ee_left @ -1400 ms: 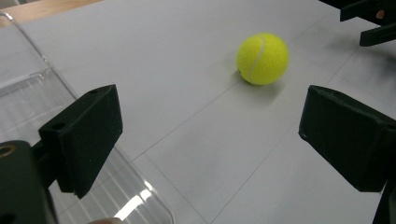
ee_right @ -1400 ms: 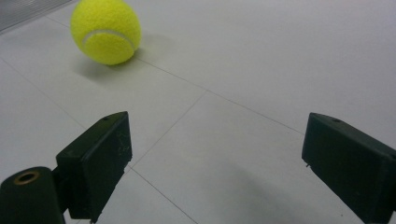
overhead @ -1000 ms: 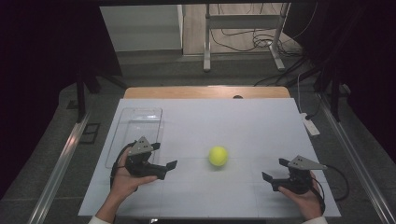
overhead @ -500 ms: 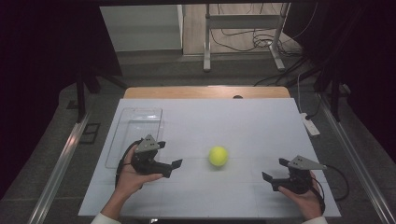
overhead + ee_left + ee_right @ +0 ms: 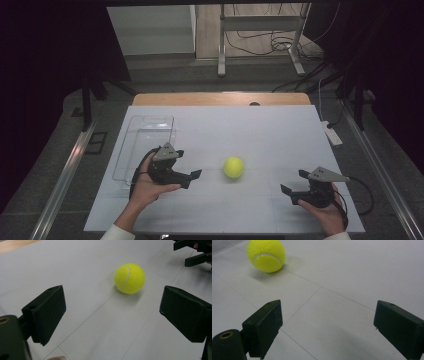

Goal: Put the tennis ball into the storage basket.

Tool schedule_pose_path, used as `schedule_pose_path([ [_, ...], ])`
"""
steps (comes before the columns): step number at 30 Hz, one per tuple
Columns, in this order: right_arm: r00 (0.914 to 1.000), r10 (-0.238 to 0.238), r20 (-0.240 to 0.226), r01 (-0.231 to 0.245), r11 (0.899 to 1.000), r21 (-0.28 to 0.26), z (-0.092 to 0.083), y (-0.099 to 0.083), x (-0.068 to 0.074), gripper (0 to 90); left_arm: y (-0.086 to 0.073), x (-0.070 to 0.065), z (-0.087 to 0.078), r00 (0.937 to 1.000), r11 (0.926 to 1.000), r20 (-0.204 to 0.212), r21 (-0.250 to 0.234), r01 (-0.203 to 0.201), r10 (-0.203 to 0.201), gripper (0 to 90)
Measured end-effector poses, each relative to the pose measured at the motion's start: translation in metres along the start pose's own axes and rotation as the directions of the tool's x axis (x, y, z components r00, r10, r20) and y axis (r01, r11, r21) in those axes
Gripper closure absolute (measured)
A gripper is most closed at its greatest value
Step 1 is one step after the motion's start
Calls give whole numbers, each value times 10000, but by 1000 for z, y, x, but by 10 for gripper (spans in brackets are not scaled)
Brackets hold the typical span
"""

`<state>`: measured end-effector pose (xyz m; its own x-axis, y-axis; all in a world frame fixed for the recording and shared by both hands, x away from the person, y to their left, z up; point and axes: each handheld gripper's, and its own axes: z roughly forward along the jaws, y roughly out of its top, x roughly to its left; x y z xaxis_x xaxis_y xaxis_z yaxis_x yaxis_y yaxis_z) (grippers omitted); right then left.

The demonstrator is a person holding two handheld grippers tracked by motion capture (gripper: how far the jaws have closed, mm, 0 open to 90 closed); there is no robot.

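Tray (image 5: pixel 145 145) of clear plastic lies just behind and outboard of the left gripper (image 5: pixel 192 178), near the left edge of the white surface (image 5: pixel 260 130); its walls are faint and hard to trace against the sheet. That gripper, held in the person's left hand (image 5: pixel 145 187), has its jaws spread wide with nothing between them, tips aimed at the tennis ball (image 5: pixel 233 167). In the left gripper view the ball (image 5: pixel 129 278) sits ahead of the jaws and a little toward the right one, apart from both, with bare sheet all round it. Beyond the ball, the surface runs open to its far edge, where a strip of wood shows.

Right of the ball lies a broad bare stretch before the right gripper (image 5: pixel 294 189), held low near the front right corner in the right hand (image 5: pixel 327 212). Its jaws also stand wide and hold nothing. In the right gripper view the ball (image 5: pixel 266 255) lies ahead, off toward the left jaw, its top cut by the frame. Both forearms are cut off at the bottom of the high view.
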<state>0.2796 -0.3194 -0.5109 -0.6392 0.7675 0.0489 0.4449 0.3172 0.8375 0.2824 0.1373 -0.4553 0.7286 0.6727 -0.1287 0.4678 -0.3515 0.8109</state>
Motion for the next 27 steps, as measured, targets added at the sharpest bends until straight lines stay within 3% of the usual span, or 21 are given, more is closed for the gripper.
schedule_pose_path([
  [27, 10000, -10, 26, 10, 10000, 41, 0, 0, -1, 86, 19, -11, 24, 9987, 9992, 393, 239, -319, 310, 79],
])
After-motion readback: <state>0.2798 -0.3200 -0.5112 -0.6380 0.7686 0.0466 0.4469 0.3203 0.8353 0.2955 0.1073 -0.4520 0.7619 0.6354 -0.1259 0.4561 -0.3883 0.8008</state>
